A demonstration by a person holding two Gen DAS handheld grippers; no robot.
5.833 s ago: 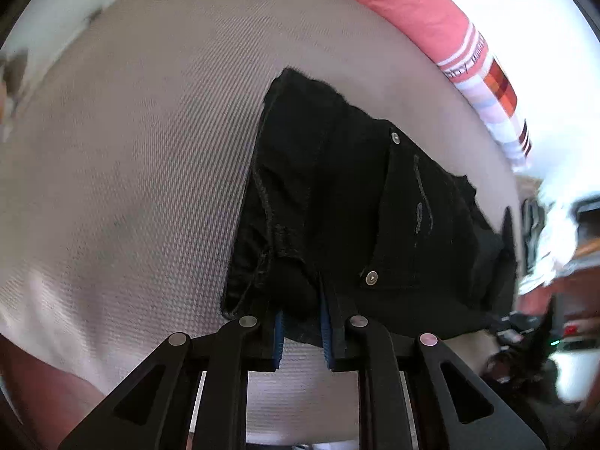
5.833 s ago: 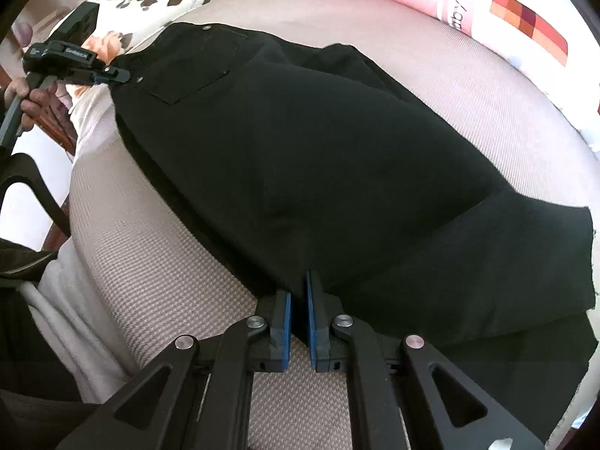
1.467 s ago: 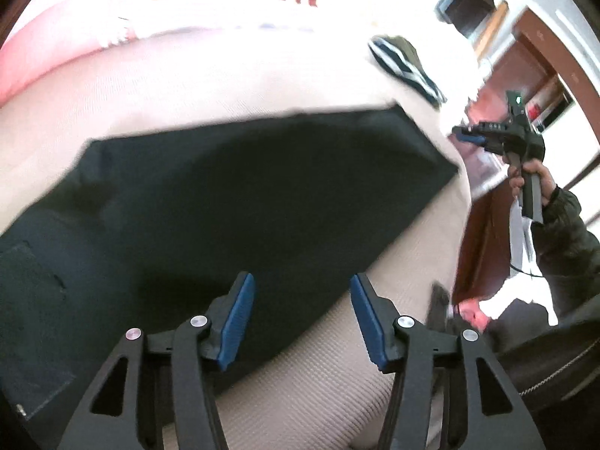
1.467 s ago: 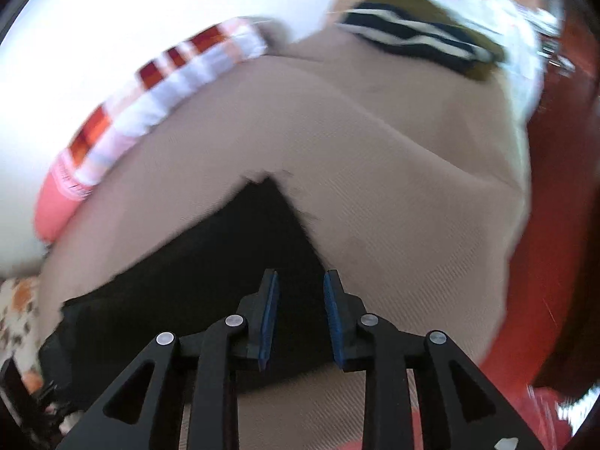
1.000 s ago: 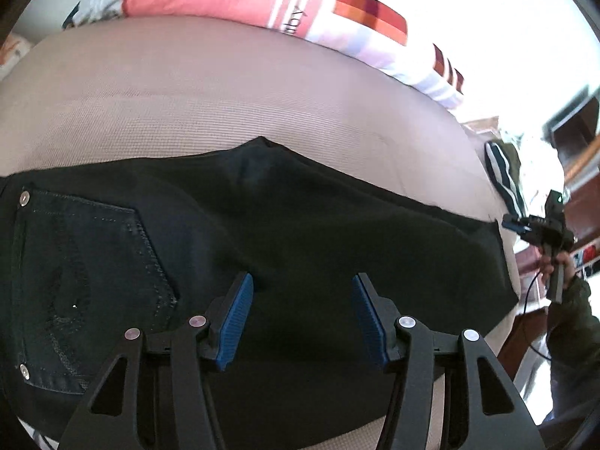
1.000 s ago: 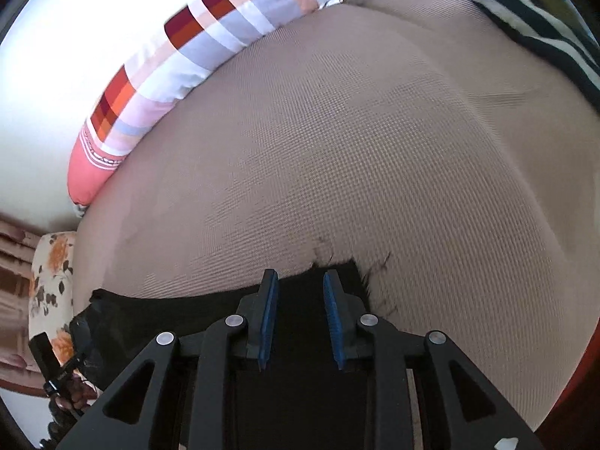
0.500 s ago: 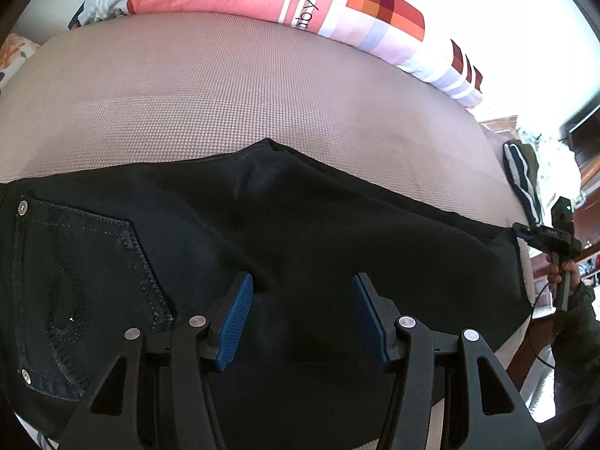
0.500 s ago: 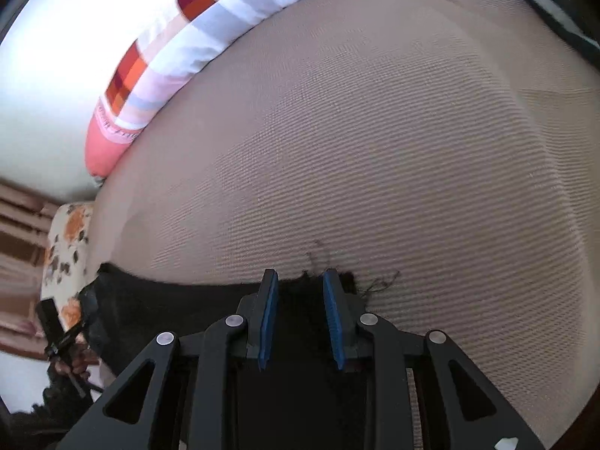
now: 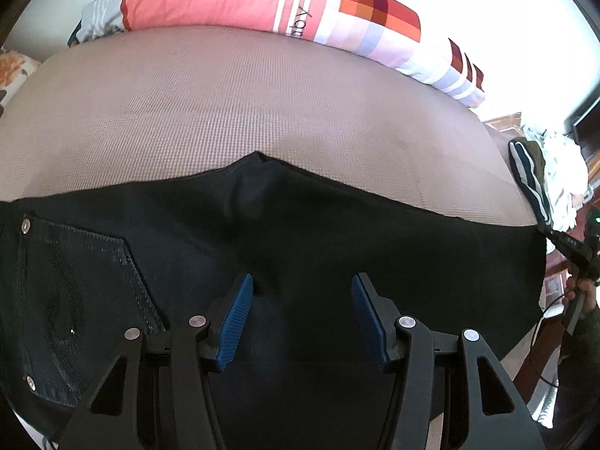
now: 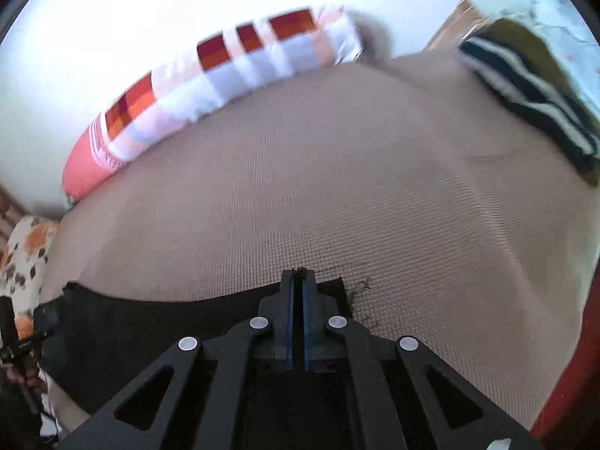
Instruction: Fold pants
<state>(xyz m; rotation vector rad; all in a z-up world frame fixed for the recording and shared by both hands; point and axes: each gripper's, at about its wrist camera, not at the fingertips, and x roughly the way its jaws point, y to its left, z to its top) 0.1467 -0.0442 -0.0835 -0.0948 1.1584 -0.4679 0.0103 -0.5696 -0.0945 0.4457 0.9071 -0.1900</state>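
Black pants (image 9: 300,232) lie folded lengthwise and flat across the beige bed (image 9: 225,112), waist and back pocket at the left, leg hems at the right. My left gripper (image 9: 300,302) is open and empty, hovering just above the middle of the pants. My right gripper (image 10: 299,281) is shut on the frayed hem corner of the pants (image 10: 168,318) at the far leg end; it also shows in the left wrist view (image 9: 573,247), at the right edge.
A long pink and checked pillow (image 9: 262,3) lies along the far side of the bed. A striped dark garment (image 10: 532,93) lies at the bed's right end. A floral pillow (image 10: 26,251) is at the left. A red-brown bed frame (image 10: 570,375) runs beside the right edge.
My right gripper has closed its jaws on the hem corner of the pants. My left gripper stays open over the middle of the pants, nearly still.
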